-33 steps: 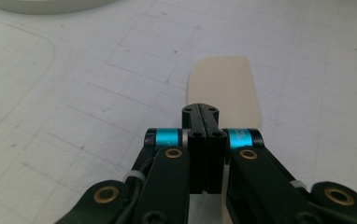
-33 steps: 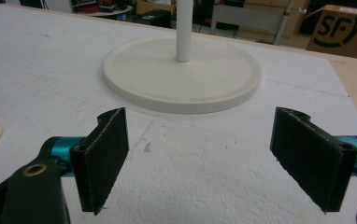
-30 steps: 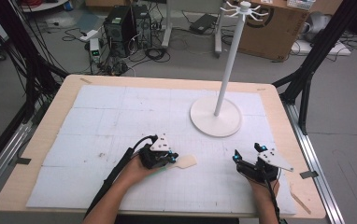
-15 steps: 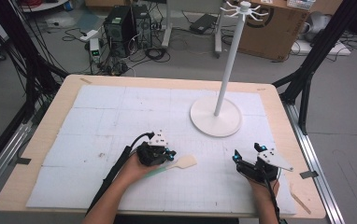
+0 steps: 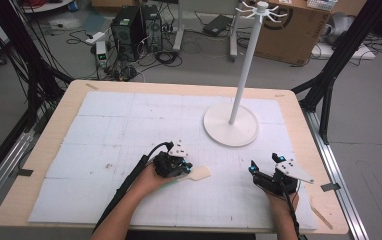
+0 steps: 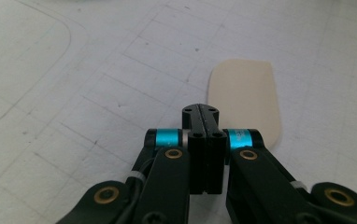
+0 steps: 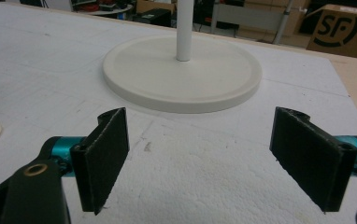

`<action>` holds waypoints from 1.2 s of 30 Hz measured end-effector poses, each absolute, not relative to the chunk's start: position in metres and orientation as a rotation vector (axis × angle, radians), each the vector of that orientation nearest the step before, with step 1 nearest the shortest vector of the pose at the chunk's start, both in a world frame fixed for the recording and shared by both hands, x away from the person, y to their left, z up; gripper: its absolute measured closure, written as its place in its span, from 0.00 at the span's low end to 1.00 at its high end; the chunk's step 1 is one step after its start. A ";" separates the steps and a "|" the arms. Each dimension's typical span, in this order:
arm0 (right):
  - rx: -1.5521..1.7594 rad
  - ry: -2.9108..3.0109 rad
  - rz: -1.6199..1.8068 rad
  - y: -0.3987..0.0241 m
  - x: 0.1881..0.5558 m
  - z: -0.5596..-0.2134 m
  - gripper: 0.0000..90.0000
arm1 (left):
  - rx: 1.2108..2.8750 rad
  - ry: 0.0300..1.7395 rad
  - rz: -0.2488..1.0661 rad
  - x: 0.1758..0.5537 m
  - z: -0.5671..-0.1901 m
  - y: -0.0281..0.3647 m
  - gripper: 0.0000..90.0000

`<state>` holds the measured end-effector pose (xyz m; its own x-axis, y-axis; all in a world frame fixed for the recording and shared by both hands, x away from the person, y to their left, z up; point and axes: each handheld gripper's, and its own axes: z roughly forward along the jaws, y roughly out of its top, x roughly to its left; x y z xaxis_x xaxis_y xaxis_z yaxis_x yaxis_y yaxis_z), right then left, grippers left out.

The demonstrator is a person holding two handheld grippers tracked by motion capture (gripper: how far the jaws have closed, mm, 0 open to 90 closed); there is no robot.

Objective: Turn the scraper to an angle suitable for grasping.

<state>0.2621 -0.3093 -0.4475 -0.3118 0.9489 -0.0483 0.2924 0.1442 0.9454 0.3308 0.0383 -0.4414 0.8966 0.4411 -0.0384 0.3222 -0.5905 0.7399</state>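
The worktop [image 5: 299,107] is a light wooden board, and a white gridded mat [image 5: 129,130] covers most of it. On the far right part of the mat stands a white stand [image 5: 230,127] with a round flat base, a thin upright pole and small hooks at the top.

In the high view the left claw [image 5: 185,167] lies low on the near middle of the mat, held by the person's left hand [image 5: 149,181], with a black cable going back along the forearm. In the left gripper view its two black jaws are pressed together with no gap between them. A flat beige spatula [image 6: 246,100] lies on the mat just beside the jaws, its rounded blade reaching forward and to the right of them. The jaws stand just above the narrow end of the spatula, but I cannot tell if they pinch this end or only stay closed over it. In the high view the blade points to the right, toward the other hand.

The right claw [image 5: 265,166] is near the front right of the mat, well apart from the spatula, held by the right hand [image 5: 279,192]. In the right gripper view its jaws are spread wide and nothing is between them; they point to the base of the stand, which is near in front. The rounded edge of the spatula is visible at the left border of this view.

On the floor behind the worktop there are a cardboard box [image 5: 299,30], a black computer case [image 5: 129,25] and many cables.
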 end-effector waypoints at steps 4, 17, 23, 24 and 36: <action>1.202 1.721 1.186 -0.309 0.262 -0.448 0.21 | 2.265 0.490 0.179 0.326 -0.441 0.035 1.00; 1.200 1.721 1.185 -0.309 0.262 -0.448 0.21 | 2.296 0.315 0.082 0.312 -0.440 0.028 1.00; 1.199 1.720 1.188 -0.309 0.262 -0.448 0.21 | 2.307 0.264 0.076 0.306 -0.440 0.025 1.00; 1.200 1.720 1.186 -0.309 0.262 -0.448 0.21 | 2.309 0.261 0.077 0.305 -0.440 0.025 1.00; 1.198 1.718 1.190 -0.309 0.262 -0.448 0.21 | 2.193 0.329 0.181 0.302 -0.429 0.044 1.00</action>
<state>0.2623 -0.3091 -0.4476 -0.3124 0.9487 -0.0491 0.2878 0.1437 0.9469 0.3022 0.0439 -0.4286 0.9543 0.2985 0.0115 0.1697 -0.5735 0.8014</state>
